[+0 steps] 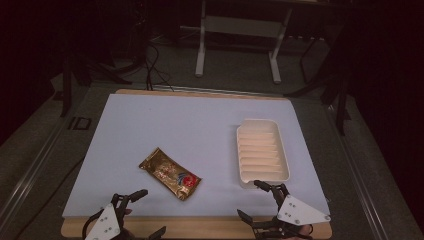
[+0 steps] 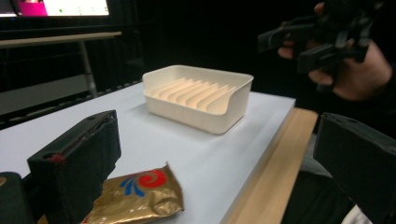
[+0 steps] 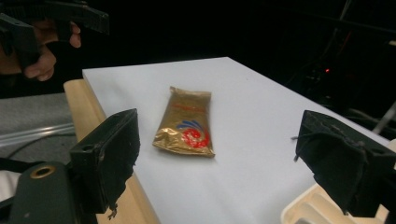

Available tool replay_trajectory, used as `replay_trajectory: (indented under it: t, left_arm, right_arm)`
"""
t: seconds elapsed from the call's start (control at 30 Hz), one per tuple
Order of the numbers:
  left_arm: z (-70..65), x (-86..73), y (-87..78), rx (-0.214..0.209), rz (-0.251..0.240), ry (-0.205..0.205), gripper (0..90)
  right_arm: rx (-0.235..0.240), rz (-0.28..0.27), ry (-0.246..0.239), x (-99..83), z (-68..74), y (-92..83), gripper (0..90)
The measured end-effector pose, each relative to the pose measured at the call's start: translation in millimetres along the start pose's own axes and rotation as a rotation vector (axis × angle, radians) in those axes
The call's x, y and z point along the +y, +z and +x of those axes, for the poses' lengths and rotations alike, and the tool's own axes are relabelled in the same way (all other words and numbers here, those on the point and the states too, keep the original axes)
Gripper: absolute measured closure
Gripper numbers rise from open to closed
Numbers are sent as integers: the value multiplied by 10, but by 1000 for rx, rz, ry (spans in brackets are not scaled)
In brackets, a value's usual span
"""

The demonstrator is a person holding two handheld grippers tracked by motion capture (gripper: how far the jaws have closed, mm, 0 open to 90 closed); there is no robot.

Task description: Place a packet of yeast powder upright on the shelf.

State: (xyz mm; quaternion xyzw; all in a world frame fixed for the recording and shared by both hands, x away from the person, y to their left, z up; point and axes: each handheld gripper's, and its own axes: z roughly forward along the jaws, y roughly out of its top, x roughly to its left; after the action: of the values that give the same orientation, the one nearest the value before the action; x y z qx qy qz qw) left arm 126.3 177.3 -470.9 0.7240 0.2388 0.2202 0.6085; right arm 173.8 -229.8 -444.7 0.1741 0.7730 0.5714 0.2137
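A gold foil packet (image 1: 170, 174) with a red and blue swirl lies flat on the white board (image 1: 190, 125), left of centre. An empty cream ribbed tray (image 1: 262, 150) stands to its right. My left gripper (image 1: 150, 212) hovers open at the board's near edge, just short of the packet, with nothing between its jaws. My right gripper (image 1: 251, 200) is open too, empty, at the tray's near end. The left gripper view has the packet (image 2: 140, 196) low by the left jaw and the tray (image 2: 198, 95) beyond. In the right gripper view the packet (image 3: 187, 121) lies ahead between the jaws.
The white board rests on a wooden table whose edge (image 1: 200, 227) shows along the near side. A white table frame (image 1: 240, 30) and cables sit on the dark floor beyond. The other hand's gripper (image 2: 322, 37) hangs at upper right in the left gripper view.
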Motion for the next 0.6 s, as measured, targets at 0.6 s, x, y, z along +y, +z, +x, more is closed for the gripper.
replay_trajectory:
  t: [0.6]
  left_arm:
    - [361, 171, 152, 54, 131, -123, 13]
  right_arm:
    - [-27, -69, 10, -4, -8, -33, 116]
